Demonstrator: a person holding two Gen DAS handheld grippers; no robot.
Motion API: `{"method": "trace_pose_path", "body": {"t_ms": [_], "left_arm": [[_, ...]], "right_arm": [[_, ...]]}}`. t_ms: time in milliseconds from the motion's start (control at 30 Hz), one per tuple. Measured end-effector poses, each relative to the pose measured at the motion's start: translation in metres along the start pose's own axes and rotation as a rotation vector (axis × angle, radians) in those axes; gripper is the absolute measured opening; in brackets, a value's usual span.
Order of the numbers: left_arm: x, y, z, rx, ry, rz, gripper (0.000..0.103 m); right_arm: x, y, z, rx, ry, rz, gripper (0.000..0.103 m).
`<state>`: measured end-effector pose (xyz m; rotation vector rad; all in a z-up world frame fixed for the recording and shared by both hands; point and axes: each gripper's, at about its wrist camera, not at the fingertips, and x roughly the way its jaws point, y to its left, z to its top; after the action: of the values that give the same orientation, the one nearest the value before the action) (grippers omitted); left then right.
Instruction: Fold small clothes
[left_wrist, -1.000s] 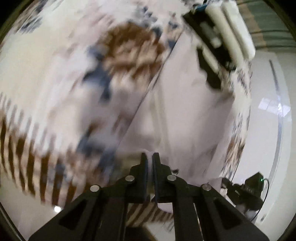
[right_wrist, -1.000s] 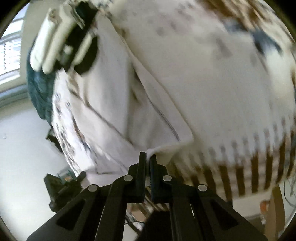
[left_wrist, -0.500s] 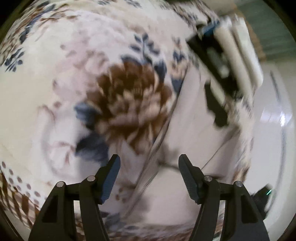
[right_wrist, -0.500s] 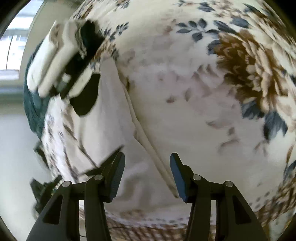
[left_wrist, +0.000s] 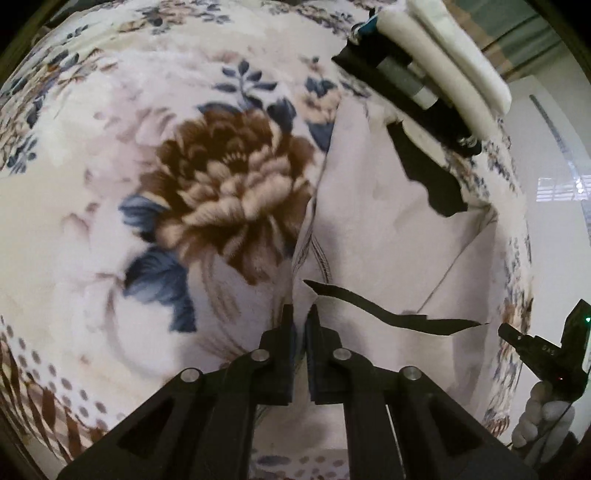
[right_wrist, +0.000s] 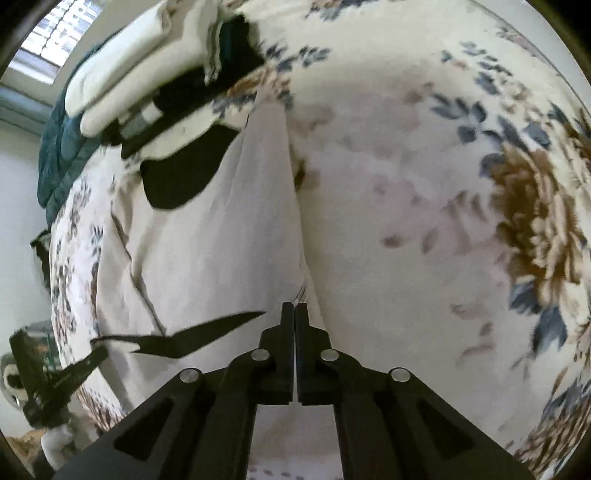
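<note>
A pale lilac-white garment (left_wrist: 388, 229) lies flat on a floral blanket (left_wrist: 110, 184); it also shows in the right wrist view (right_wrist: 221, 240). My left gripper (left_wrist: 302, 314) is shut on the garment's near left edge. My right gripper (right_wrist: 294, 310) is shut on the garment's near right edge by the blanket (right_wrist: 424, 184). Each gripper shows at the side of the other's view: the right gripper (left_wrist: 539, 350), the left gripper (right_wrist: 62, 376).
A stack of folded white and black clothes (left_wrist: 436, 66) lies beyond the garment, also in the right wrist view (right_wrist: 147, 81). A teal quilt (right_wrist: 62, 147) lies at the far left. White floor lies past the blanket's edge (left_wrist: 554, 147).
One second ago both grippers held the cloth. Half a second ago both were open above it. Now both have closed again on the garment's near edges.
</note>
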<state>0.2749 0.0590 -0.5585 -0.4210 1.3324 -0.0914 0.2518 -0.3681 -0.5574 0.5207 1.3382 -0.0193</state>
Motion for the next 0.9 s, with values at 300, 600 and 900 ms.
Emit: {"method": "trace_pose_path", "body": {"t_ms": [300,600,900], "left_arm": [[0.009,-0.005,0.004,0.045,0.019,0.013,0.003],[0.015,0.006,-0.001,0.009,0.087,-0.002,0.007],[0.0,-0.009,0.003,0.039,-0.006,0.005,0.003]], "right_arm": [[0.018,-0.008,0.009,0.002,0.15,0.081,0.056],[0.007,0.002,-0.004,-0.046,0.034,0.017,0.0],[0.01,0.004,-0.001,-0.038,0.119,0.082,0.038]]}}
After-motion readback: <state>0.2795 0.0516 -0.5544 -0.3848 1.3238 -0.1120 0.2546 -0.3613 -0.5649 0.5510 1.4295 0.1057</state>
